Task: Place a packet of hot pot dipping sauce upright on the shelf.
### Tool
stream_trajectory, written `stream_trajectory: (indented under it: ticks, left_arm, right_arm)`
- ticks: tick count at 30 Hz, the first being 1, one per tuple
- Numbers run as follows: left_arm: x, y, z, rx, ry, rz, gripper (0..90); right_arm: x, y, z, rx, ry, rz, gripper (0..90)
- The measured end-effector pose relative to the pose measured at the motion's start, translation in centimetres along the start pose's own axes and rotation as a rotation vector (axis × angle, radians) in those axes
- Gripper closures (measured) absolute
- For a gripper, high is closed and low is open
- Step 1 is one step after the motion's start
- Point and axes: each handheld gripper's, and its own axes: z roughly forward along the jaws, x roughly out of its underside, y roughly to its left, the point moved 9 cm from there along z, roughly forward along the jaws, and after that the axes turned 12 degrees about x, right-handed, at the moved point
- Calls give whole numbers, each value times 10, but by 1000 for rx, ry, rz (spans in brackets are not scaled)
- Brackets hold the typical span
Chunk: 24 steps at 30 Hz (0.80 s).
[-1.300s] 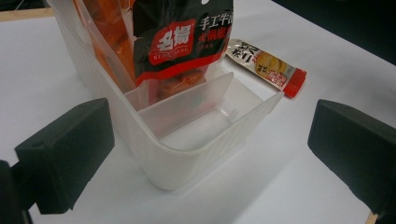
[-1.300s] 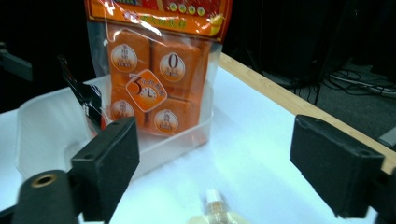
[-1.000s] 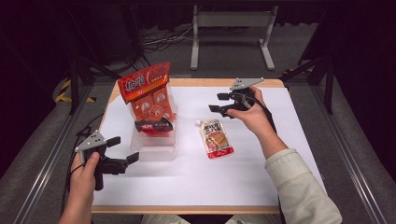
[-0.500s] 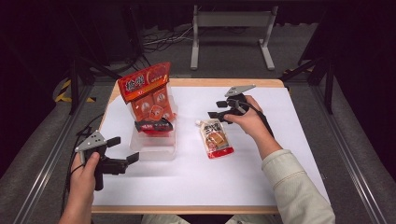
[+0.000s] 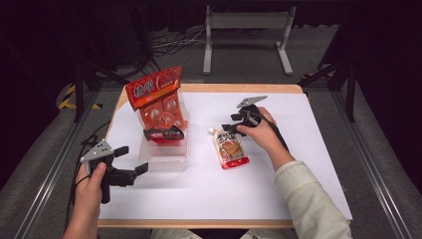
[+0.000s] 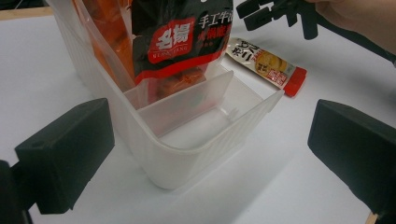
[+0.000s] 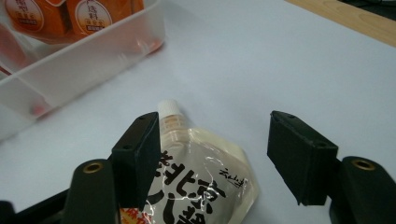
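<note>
On the bench [image 5: 318, 164], a wooden-edged top covered by a white sheet, a clear plastic rectangular bin with an inner divider [image 5: 164, 154] sits left of centre. Tall orange-red snack bag [image 5: 155, 88] stands upright in its far compartment, with a black-and-red sachet [image 5: 164, 133] leaning in front of it. The near compartment, seen in the left gripper view [image 6: 205, 126], has nothing in it.

Flat cream spout pouch with black lettering, a white cap and a red bottom edge [image 5: 230, 148] lies flat on the sheet just right of the bin, not touching it, cap pointing to the far side.

Right tool [image 5: 233, 124] is low over the pouch's cap end, jaws wide apart. In the right gripper view [image 7: 205, 163] the pouch's top lies between the jaws, one jaw over its edge, the other clear of it; nothing gripped.

Left tool [image 5: 133, 160] is held at the near-left of the bench, aimed at the bin's near corner, jaws wide apart and holding nothing.

Room: dark, black curtains behind, grey floor, a grey metal frame stand [image 5: 246, 35] beyond the bench, loose cables [image 5: 169, 42] on the floor, aluminium rails along both sides.
</note>
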Motion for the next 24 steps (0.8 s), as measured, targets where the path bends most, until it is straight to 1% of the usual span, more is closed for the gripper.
stream_trajectory:
  ticks: [3, 6, 11, 13, 15, 20, 24]
  left_arm:
    - [0, 0, 0, -1, -1, -2, 14]
    - [0, 1, 0, -3, -1, -3, 14]
    - [1, 0, 0, -1, 3, -3, 14]
    - [1, 0, 0, 0, 2, -3, 14]
    - [0, 0, 0, 0, 0, -3, 14]
    - [1, 1, 0, -3, 2, -4, 13]
    - [1, 0, 1, 2, 4, -5, 14]
  right_arm:
    - [9, -1, 5, 8, 30, -9, 341]
    - [15, -2, 8, 15, 49, -13, 335]
    - [20, -3, 11, 26, 66, -23, 326]
    - [23, -2, 13, 22, 79, -36, 315]
    - [26, -1, 16, 28, 90, -59, 301]
    - [28, 2, 18, 11, 97, -49, 293]
    - [30, 5, 18, 6, 105, -47, 324]
